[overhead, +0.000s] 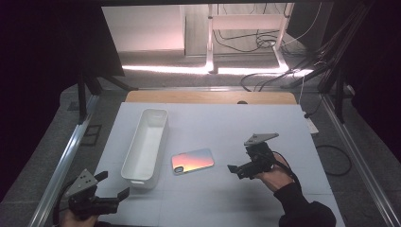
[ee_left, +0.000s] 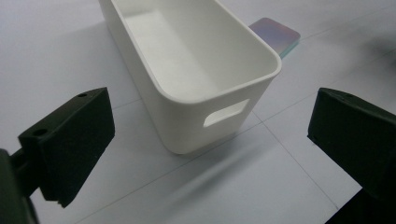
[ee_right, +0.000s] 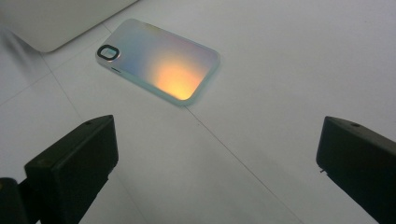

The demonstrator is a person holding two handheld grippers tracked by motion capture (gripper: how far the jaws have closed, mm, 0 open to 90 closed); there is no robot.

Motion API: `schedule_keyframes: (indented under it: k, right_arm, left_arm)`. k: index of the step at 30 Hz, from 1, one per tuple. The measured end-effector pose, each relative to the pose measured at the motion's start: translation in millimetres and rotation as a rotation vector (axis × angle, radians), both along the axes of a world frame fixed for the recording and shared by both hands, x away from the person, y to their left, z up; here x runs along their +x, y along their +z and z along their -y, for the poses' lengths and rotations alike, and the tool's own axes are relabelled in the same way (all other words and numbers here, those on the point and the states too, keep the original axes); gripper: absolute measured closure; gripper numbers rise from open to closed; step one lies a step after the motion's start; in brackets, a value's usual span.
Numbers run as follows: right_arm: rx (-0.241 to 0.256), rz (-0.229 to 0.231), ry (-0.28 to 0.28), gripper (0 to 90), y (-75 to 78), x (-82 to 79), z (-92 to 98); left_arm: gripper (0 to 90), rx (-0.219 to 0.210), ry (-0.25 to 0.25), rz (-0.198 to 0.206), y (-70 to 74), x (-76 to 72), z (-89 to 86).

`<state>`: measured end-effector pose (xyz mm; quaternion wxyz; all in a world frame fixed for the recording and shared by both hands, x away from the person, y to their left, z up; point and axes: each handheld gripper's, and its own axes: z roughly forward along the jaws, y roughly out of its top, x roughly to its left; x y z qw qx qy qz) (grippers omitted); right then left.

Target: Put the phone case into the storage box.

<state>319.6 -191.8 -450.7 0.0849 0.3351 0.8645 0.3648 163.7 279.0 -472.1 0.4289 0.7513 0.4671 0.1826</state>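
the white bin hides most of the phone case behind its rim.

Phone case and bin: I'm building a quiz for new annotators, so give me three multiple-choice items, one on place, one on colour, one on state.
1. Where does the phone case lie?
A. inside the bin
B. on the table beside the bin
C. between the right gripper's jaws

2. What colour is the bin?
A. white
B. blue
C. black

3. How is the right gripper?
A. shut on the case
B. shut on nothing
C. open

Answers: 1 B, it lies flat on the table right of the bin; 2 A, its walls are white; 3 C, its jaws stand wide apart, short of the case.
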Motion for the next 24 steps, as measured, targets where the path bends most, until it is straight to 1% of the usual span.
schedule_keyframes:
  k: [3, 10, 11, 16, 17, 24]
  right_arm:
    - [0.000, -0.007, 0.003, 0.0, -1.1, 2.5, -2.8]
    - [-0.001, -0.007, 0.008, 0.0, -2.7, 7.0, -8.1]
    - [0.000, -0.020, 0.012, 0.0, -3.7, 9.3, -10.6]
    - [-0.004, -0.030, 0.012, 0.0, -5.0, 12.6, -14.0]
    - [-0.008, -0.039, 0.013, 0.0, -5.3, 14.2, -15.4]
    - [-0.012, -0.037, 0.026, 0.0, -7.3, 20.4, -23.3]
  left_arm:
    - [1.3, 0.002, -0.002, 0.003, 0.1, -0.2, 0.3]
    - [1.3, 0.001, -0.002, 0.003, 0.0, -0.2, 0.1]
    - [1.3, 0.001, -0.002, 0.003, 0.0, -0.2, 0.2]
    - [1.3, 0.002, -0.003, 0.003, 0.1, -0.2, 0.3]
    - [1.3, 0.002, -0.003, 0.003, 0.0, -0.2, 0.3]
    - [1.3, 0.004, -0.003, 0.002, 0.1, -0.1, 0.6]
